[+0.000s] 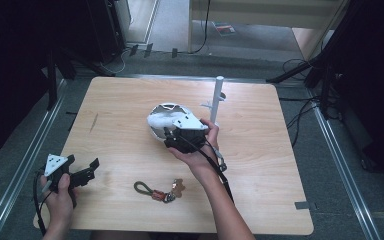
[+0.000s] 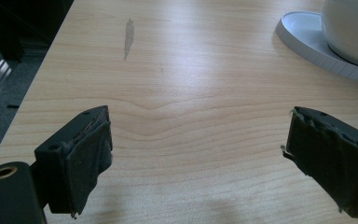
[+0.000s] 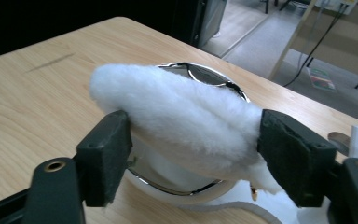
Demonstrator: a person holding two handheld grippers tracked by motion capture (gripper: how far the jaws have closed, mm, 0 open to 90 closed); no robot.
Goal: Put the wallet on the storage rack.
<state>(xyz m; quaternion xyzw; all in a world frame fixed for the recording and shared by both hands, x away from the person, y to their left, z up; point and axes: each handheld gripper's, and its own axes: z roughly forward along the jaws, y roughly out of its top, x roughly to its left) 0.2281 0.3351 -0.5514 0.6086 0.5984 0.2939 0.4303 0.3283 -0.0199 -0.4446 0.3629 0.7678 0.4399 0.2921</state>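
fluffy item: a white fluffy wool-like pad (image 3: 186, 121) lies over the rim of a shiny round metal bowl (image 3: 200, 74), at the middle of the pale wooden bench (image 1: 130, 100).
key relation: the pad sits right between the fingers (image 3: 107, 154) of the right gripper (image 1: 172, 134); its long axis runs from one finger to the other, across the gap.
right fingers: apart, flanking the pad's two ends; the fluff brushes them but looks unsqueezed, so I judge it loose, not clamped.
left gripper: the left gripper (image 2: 196, 158) rests at the near left of the bench, its fingers (image 2: 86, 158) wide apart with bare wood between them.
nearer hand: the right, by far; the left is well apart from the pad.
white base: a flat white disc (image 2: 307, 44) under a rounded white body, seen far right in the left gripper view.
other items: a white upright post stand (image 1: 217, 100) just right of the bowl; a brown keyring with a loop strap (image 1: 160, 191) near the front edge.
counts: one pad, one bowl, one stand, one keyring, two grippers.
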